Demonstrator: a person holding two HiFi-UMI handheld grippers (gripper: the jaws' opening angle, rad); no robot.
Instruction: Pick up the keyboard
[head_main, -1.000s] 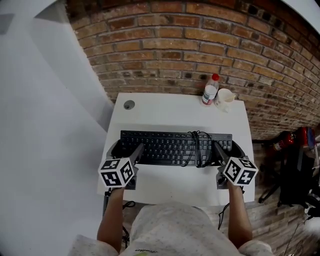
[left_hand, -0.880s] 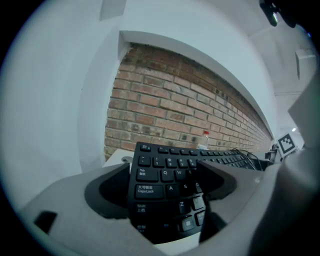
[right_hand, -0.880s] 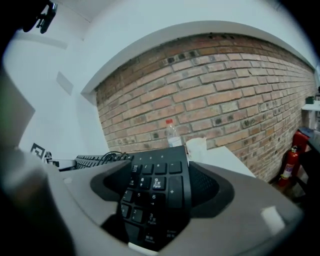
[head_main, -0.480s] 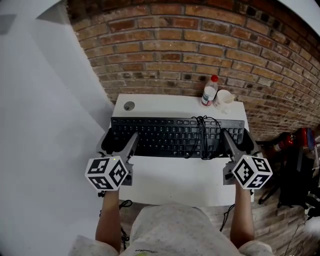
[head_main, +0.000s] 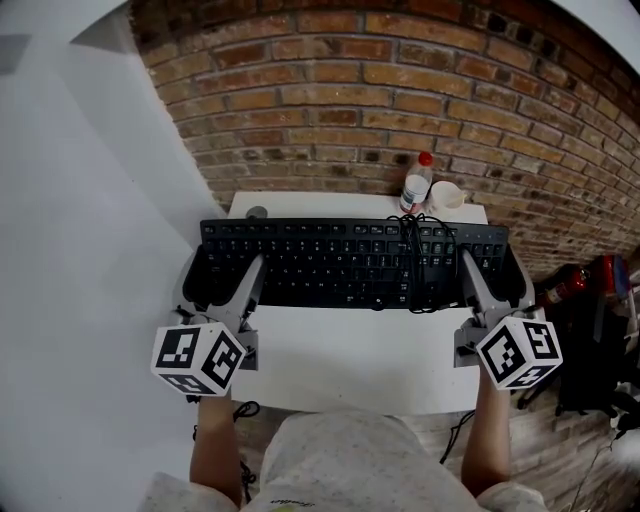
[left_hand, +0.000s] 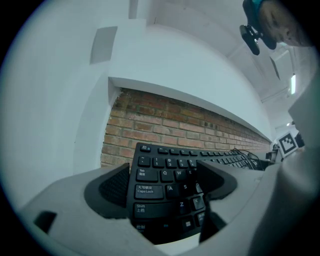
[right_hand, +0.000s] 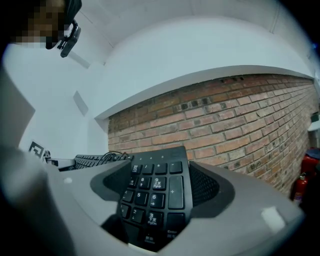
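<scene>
One keyboard (head_main: 340, 262) and one table (head_main: 350, 375). Two grippers: the left gripper (head_main: 218, 281) at the keyboard's nine o'clock, the right gripper (head_main: 495, 283) at its three. Each carries one marker cube, making two: the left cube (head_main: 198, 357) and the right cube (head_main: 519, 352). One cable (head_main: 415, 258), bundled on the keys. At the table's one o'clock, one bottle (head_main: 416, 185) and one cup (head_main: 447, 196); at its eleven, one grommet (head_main: 257, 212). One red extinguisher (head_main: 588, 272) off at three o'clock.

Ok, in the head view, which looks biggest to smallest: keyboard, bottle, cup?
1. keyboard, by far the largest.
2. bottle and cup: they look about the same size, so I won't rank them.
</scene>
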